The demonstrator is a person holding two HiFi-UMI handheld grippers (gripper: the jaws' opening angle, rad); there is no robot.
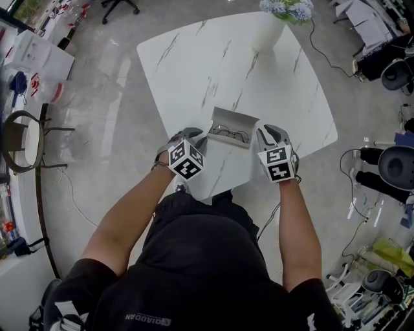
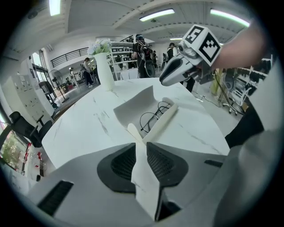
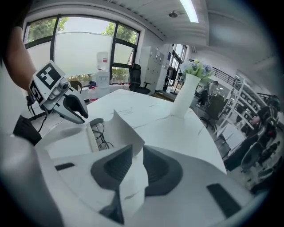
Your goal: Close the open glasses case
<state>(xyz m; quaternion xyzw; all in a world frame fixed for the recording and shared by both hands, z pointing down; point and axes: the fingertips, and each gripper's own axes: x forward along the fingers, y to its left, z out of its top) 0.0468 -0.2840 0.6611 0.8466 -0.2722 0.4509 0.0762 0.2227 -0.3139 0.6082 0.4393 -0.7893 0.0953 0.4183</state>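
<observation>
At the table's (image 1: pixel 194 58) near edge lies the open glasses case (image 1: pixel 231 127). The gripper views show the left gripper (image 2: pixel 141 148) and right gripper (image 3: pixel 133 155) each pinching a white end flap of it. Only the head view shows the shirt (image 1: pixel 194 271) print, upside down: QIAODAN.

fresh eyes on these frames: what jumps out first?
The open glasses case sits at the near edge of the white table, with the glasses lying inside. The left tool and the right tool each pinch one end of it, jaws closed on the white material. At the far edge stands a white vase of flowers.
</observation>
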